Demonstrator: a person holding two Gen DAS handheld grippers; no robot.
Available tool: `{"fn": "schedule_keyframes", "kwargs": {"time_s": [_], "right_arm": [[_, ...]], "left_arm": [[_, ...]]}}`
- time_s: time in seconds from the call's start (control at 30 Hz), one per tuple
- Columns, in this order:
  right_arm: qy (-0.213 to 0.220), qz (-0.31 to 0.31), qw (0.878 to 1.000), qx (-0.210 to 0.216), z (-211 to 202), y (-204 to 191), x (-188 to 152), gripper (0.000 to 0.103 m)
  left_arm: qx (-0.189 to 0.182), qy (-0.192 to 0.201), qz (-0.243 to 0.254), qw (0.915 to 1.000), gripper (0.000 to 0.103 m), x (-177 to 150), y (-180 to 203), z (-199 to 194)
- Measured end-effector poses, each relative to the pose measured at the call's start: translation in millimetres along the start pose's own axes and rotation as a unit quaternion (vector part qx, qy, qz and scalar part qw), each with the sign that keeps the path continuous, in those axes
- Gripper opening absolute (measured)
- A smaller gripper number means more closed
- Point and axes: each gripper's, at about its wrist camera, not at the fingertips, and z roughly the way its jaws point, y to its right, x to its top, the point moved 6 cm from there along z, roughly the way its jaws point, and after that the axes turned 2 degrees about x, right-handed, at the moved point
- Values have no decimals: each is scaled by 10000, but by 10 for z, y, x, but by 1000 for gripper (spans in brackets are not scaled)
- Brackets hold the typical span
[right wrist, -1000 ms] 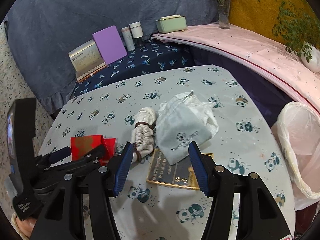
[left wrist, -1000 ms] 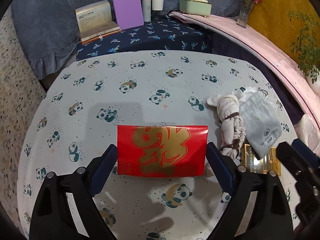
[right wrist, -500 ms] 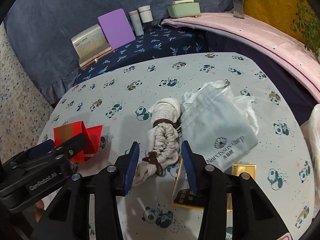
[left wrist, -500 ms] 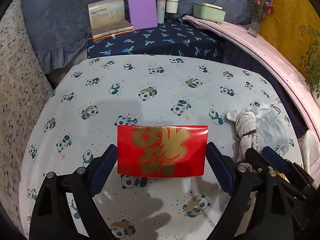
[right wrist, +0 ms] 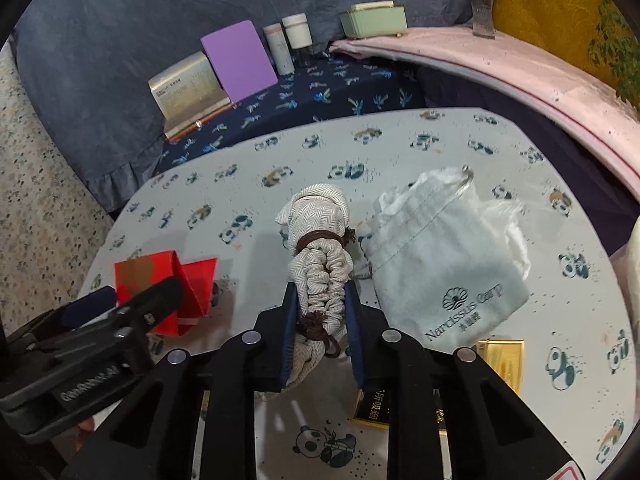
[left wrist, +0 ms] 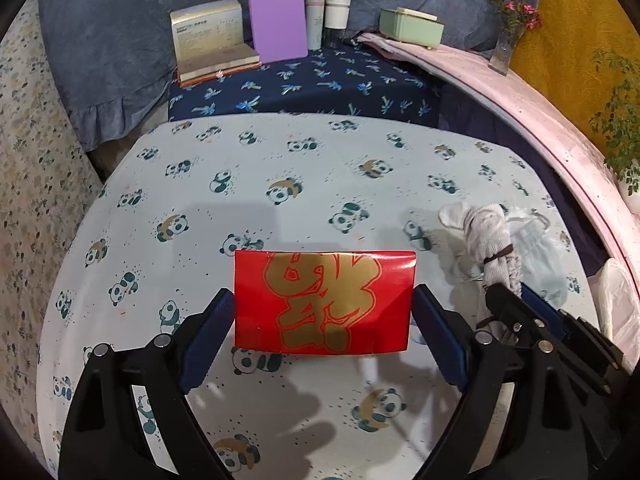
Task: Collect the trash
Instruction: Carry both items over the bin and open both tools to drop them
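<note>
My left gripper (left wrist: pixel 324 316) is shut on a red envelope (left wrist: pixel 324 302) with gold lettering and holds it above the panda-print table (left wrist: pixel 280 168). The envelope also shows at the left of the right wrist view (right wrist: pixel 168 284), with the left gripper (right wrist: pixel 120 312) on it. My right gripper (right wrist: pixel 321 320) is shut on a beige herringbone cloth pouch (right wrist: pixel 320 256) tied with brown cord, which lies on the table. The pouch also shows in the left wrist view (left wrist: pixel 488 236), with the right gripper (left wrist: pixel 520 312) on its near end.
A grey drawstring bag (right wrist: pixel 436 264) lies right of the pouch, over a gold and black box (right wrist: pixel 500 360). A white-lined bin (left wrist: pixel 612 300) stands off the table's right edge. Boxes, a purple pad (left wrist: pixel 276 22) and jars stand on the far dark-blue surface.
My right gripper has moved forward onto the beige pouch and its jaws have narrowed and closed on it. My left gripper, still holding the red envelope, has shifted left relative to the table.
</note>
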Motion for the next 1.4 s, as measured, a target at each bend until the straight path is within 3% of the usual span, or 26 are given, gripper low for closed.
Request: {"fn": "schedule_keyframes", "kwargs": {"time_s": [0.4, 0.73, 1.07, 1.4], "right_arm": [[587, 224, 9975, -333, -756, 424, 109, 21], [1001, 795, 9884, -814, -1447, 1202, -50, 21], [1284, 1308, 9744, -1305, -2018, 1950, -305, 21], [1440, 1876, 9560, -1736, -2419, 2662, -615, 21]], "left_arm": [[-390, 346, 353, 9980, 85, 25, 584, -506], [-777, 506, 921, 9914, 85, -124, 1371, -869], [-1205, 511, 1532, 9795, 85, -368, 2247, -1090], [-1591, 400, 2179, 9621, 85, -640, 3143, -1135]]}}
